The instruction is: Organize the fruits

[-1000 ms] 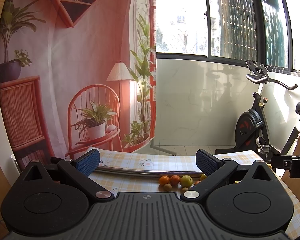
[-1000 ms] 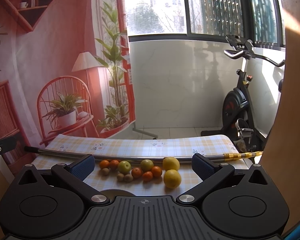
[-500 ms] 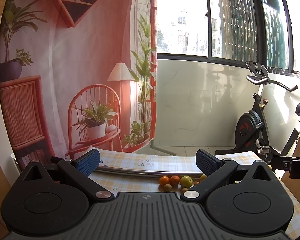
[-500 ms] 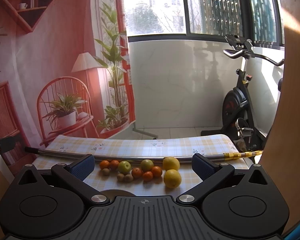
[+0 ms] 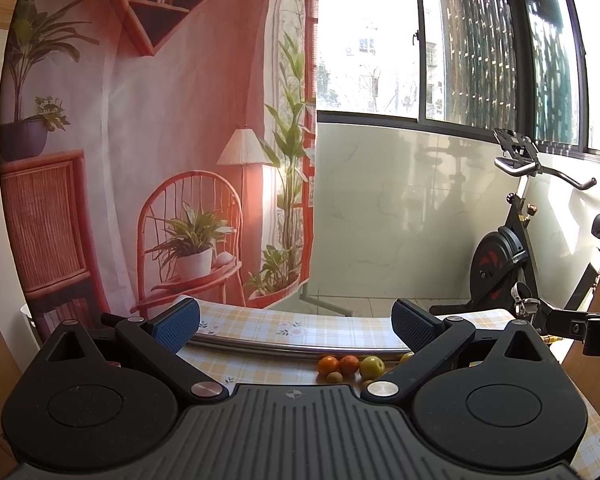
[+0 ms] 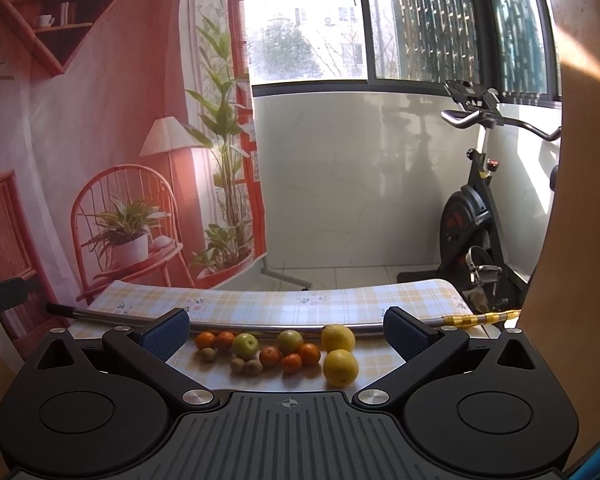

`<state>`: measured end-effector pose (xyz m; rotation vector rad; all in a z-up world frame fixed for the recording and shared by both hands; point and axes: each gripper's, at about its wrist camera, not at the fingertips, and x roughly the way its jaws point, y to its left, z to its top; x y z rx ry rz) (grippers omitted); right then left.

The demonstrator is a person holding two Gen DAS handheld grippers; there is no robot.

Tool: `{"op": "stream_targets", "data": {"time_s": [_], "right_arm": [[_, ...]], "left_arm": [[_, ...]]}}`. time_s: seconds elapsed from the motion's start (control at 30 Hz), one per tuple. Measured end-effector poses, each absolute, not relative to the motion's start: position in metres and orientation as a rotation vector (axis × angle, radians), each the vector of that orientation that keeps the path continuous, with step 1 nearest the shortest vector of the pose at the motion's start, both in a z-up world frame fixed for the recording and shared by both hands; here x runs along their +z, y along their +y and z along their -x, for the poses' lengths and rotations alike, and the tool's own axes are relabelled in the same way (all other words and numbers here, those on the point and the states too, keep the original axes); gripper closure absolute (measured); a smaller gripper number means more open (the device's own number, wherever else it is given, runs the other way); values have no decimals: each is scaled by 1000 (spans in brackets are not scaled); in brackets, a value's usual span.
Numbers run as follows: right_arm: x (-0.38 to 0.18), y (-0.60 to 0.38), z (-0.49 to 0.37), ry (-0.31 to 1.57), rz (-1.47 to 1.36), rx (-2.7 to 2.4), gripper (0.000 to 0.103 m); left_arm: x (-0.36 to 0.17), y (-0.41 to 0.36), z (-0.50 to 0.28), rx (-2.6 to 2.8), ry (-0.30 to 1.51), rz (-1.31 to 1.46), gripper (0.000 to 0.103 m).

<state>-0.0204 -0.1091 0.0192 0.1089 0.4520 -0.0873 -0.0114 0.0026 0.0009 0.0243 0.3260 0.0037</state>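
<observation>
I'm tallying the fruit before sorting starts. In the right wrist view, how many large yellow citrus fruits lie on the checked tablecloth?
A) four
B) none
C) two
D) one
C: two yellow citrus fruits sit side by side at the right end of the fruit cluster on the tablecloth.

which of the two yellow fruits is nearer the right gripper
The lower yellow fruit, in front of the other yellow fruit, which sits back against the metal pole.
</observation>
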Motion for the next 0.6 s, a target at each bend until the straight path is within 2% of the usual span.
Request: {"op": "stream_targets", "data": {"time_s": [0.6], "right_arm": [[15, -109, 18, 464, -116, -89, 0]], "left_arm": [[1, 4, 8, 35, 330, 0, 0]]}}
